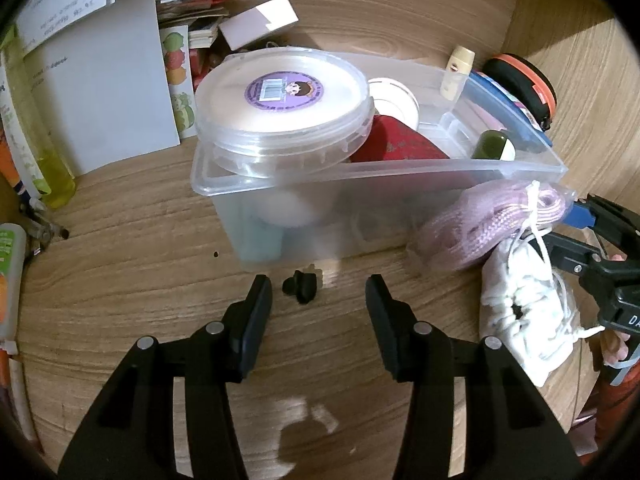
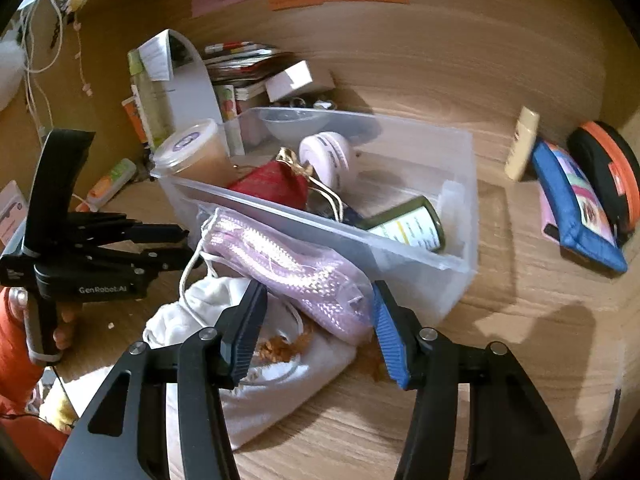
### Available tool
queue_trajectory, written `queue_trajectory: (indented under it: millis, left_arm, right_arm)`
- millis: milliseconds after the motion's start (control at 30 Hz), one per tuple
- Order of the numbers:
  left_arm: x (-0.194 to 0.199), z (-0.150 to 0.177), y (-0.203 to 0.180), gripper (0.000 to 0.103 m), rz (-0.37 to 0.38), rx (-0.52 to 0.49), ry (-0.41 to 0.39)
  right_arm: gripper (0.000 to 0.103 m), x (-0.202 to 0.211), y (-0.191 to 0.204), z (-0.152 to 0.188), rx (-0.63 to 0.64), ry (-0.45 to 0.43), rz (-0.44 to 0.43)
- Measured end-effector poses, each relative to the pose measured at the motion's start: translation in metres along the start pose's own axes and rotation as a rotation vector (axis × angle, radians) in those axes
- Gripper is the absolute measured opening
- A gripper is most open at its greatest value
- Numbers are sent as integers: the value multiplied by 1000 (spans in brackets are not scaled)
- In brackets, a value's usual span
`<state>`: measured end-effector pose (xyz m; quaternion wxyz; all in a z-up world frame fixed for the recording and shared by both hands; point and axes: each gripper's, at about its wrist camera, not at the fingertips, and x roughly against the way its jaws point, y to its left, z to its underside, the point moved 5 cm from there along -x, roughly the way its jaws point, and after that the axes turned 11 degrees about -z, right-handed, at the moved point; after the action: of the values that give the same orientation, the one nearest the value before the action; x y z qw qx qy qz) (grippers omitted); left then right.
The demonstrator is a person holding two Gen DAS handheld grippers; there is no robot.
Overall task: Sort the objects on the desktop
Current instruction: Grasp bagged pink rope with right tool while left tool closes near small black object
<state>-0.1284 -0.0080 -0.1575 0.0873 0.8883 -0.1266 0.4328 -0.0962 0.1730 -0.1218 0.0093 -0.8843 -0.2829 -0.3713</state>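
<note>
A clear plastic bin (image 1: 400,178) (image 2: 460,200) stands on the wooden desk. It holds a round lidded tub (image 1: 280,100) (image 2: 192,152), a red pouch (image 1: 400,144) (image 2: 272,184), a white round case (image 2: 328,156) and a green jar (image 2: 412,224). A pink mesh bag (image 2: 288,268) (image 1: 480,228) leans on the bin's near wall, over a white drawstring bag (image 2: 260,384) (image 1: 520,316). My right gripper (image 2: 318,320) is open, its jaws either side of the pink bag's end. My left gripper (image 1: 318,300) is open, just above a small black piece (image 1: 302,285) on the desk.
Books, papers and a small box (image 1: 260,20) stack at the back left. A yellow bottle (image 1: 44,168) and tube (image 1: 8,280) lie left. A blue pouch (image 2: 572,208), an orange-black case (image 2: 612,172) and a cream bottle (image 2: 520,144) sit right of the bin.
</note>
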Motion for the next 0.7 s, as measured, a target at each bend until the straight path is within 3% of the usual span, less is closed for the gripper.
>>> queue_trajectory:
  millis: [133,700]
  left_arm:
    - [-1,-1,0,48,-14,-2,-4]
    - [-2,-3,7,20,-13,26,-10]
  right_arm:
    - [32,-3,4,-1,30,-7,11]
    - [21,24,-3,8,-27,-52,11]
